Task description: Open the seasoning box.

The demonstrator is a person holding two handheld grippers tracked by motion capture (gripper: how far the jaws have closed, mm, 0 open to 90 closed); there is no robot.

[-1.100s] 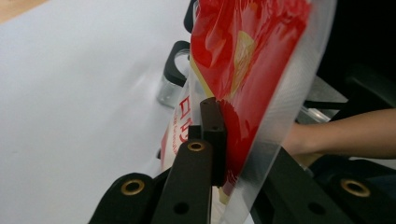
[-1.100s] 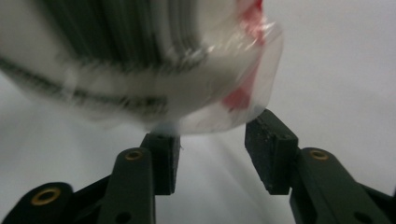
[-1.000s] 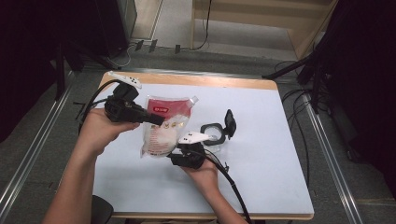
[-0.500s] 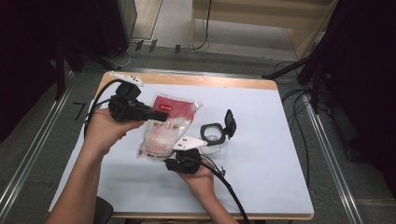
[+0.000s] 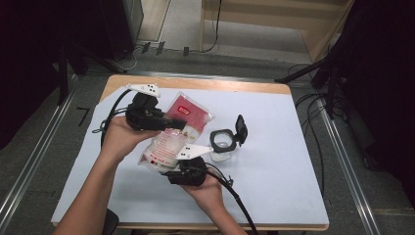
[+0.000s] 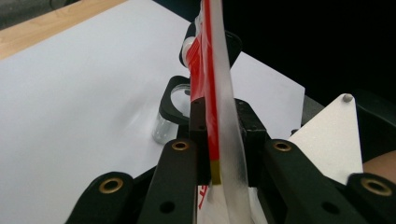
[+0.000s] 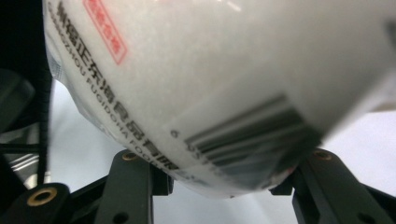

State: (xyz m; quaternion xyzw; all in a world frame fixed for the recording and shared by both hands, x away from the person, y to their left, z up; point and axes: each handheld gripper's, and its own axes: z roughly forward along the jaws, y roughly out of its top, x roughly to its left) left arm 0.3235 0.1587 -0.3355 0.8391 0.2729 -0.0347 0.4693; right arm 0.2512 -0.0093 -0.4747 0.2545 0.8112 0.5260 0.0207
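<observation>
Pouch [image 5: 173, 134] | left gripper [image 6: 219, 135] pinches edge | right gripper [image 7: 219, 182] clamps bulge (barcode end)

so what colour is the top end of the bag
Red, above a clear, white-filled lower part of the bag; the high view shows it best.

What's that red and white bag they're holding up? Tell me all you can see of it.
The bag is a soft clear plastic pouch with a red printed top and white grainy contents in its lower half, plus red lettering and a barcode. It is held off the table, tilted. The left tongs pinch its flat red upper edge; the right tongs grip the bulging lower end. Beyond it stands a small clear jar with an open black lid, apart from it.
</observation>
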